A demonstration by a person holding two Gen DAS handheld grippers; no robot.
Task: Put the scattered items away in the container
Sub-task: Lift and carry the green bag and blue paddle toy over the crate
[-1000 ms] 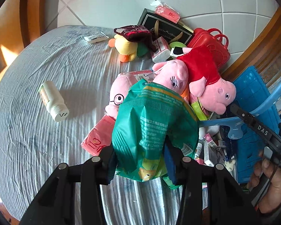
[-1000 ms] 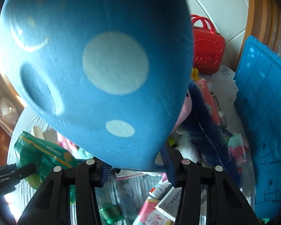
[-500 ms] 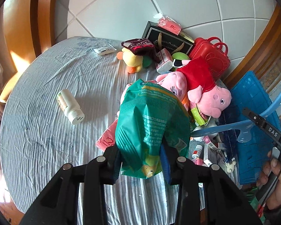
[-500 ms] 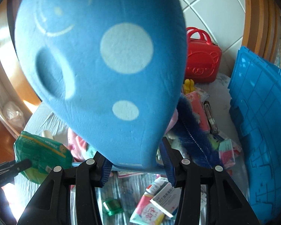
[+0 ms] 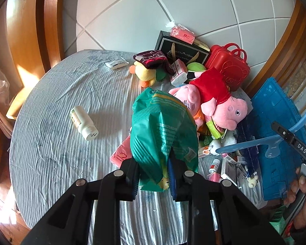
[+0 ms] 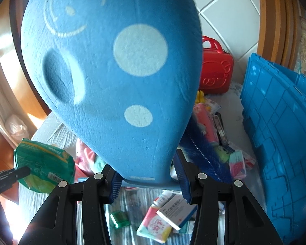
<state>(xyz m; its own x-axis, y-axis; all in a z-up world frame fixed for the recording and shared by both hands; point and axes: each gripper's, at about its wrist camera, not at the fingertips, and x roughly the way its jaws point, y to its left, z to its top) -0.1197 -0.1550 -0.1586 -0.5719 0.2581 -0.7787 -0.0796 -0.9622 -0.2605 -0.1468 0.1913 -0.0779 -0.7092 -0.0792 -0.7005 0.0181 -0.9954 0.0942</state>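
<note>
On the desk (image 5: 51,122), under a wrinkled pale blue cloth, clutter piles toward the far right. Left gripper (image 5: 154,175): fingers clamped on the lower end of a green pouch (image 5: 163,130), held above the cloth. Right gripper (image 6: 149,180): fingers clamped on the narrow end of a blue foam piece (image 6: 112,71) with white dots, which fills most of that view; its fingers press both sides.

Blue crate (image 6: 279,132) stands at the right edge of the desk, wall ribbed; nothing visible inside from here. Same crate shows in the left view, right side.

Left of the pouch, a white bottle (image 5: 83,122) lies on its side, well apart from the pile. Far of the pouch: two pink pig toys (image 5: 224,106), one in red; a yellow duck toy (image 5: 145,74); a red case (image 5: 228,65); a black box (image 5: 181,49). A pink packet (image 5: 120,155) lies just beside the pouch, near side.

Under the foam piece, medicine boxes (image 6: 173,210) lie loose on the cloth. A hand (image 5: 304,200) grips the right tool, near right.
</note>
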